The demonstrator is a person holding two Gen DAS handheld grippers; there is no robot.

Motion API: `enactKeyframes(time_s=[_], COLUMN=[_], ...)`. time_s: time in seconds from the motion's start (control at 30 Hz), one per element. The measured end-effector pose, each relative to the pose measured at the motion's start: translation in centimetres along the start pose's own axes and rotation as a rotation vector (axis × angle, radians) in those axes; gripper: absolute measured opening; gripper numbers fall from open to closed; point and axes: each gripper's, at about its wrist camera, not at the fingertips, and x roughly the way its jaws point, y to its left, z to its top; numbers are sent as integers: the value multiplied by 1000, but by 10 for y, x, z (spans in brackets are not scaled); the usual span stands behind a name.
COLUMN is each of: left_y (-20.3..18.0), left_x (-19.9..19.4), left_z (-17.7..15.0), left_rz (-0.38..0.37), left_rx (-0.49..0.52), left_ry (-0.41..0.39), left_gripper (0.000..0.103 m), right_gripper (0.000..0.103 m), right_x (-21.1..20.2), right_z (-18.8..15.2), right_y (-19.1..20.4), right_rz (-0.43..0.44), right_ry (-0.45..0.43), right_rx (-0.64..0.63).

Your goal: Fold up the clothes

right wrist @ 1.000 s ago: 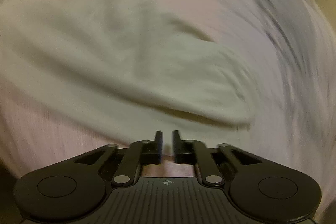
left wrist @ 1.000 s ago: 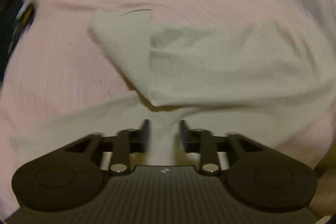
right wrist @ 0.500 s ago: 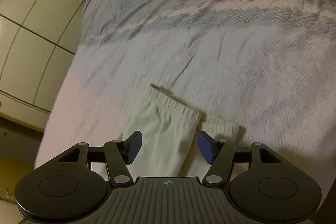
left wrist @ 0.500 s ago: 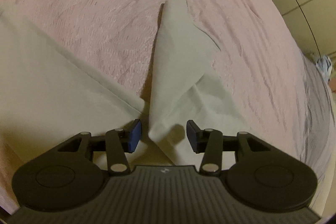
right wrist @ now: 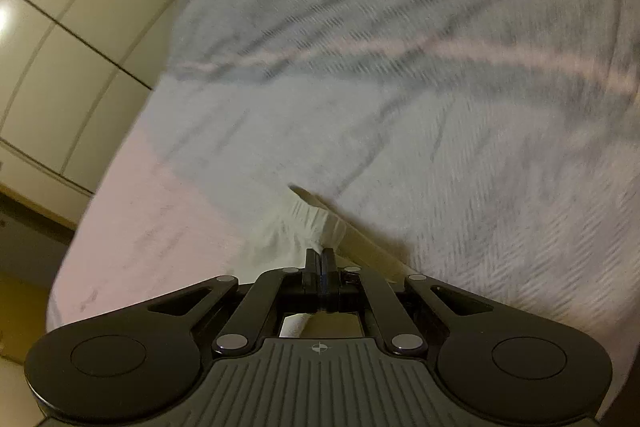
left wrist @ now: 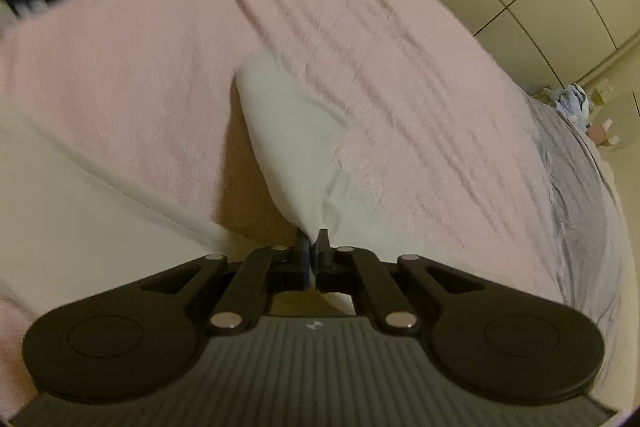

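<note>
Both my pairs of fingers are clamped on the white garment (left wrist: 288, 147) lying on the bed.

My left gripper (left wrist: 311, 247) pinches a corner of a flap whose long axis runs away toward 11 o'clock over the pink bedspread (left wrist: 132, 95). My right gripper (right wrist: 320, 259) nips the elastic-ribbed edge (right wrist: 312, 223) at 12 o'clock, beside the grey blanket (right wrist: 460, 131). Each hand is on cloth, so I judge neither nearer.

The white garment (left wrist: 288, 147) lies loosely crumpled on the pink bed cover (left wrist: 120, 75), its ribbed elastic hem (right wrist: 308, 219) bunched near the grey blanket (right wrist: 440, 107).
</note>
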Motion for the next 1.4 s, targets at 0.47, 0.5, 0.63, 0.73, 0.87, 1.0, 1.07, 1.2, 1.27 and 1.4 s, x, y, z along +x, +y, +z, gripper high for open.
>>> enactKeyframes(time_s=[0.47,0.5,0.63,0.73,0.87,1.0,1.07,1.2,1.27,1.4], left_y=[33,33,35,34,28,9,5,7,13,40], left_x=[-20,-21,-22,-16,-11,-20,-34,-57,-58,-51], left_z=[-41,-44,-58,-67,-73,-72,-71,-64,-55,-24], left_rz=[96,95,100,119,164,228,235,245,269,291], left_rx=[55,58,85,121,199,343,349,332,329,281], left_ry=[40,39,50,56,81,73,59,30,16,-34], left_gripper=[0,0,0,0,6,9,14,14,13,11], right_gripper=[0,0,0,0,4,45,45,45,45,45], right_x=[-9,-10,-1,16,22,12,4,12,25,50], right_z=[-17,-17,-18,-21,-24,-25,-27,-42,-61,-118], right_y=[-26,-26,-27,-28,-20,21,47,96,124,183], right_rz=[-96,-96,-123,-174,-249,-440,-503,-249,-135,69], right_ry=[73,73,81,111,141,58,-22,51,129,269], right_rx=[-57,-65,-103,-127,-206,-443,-570,-642,-688,-760])
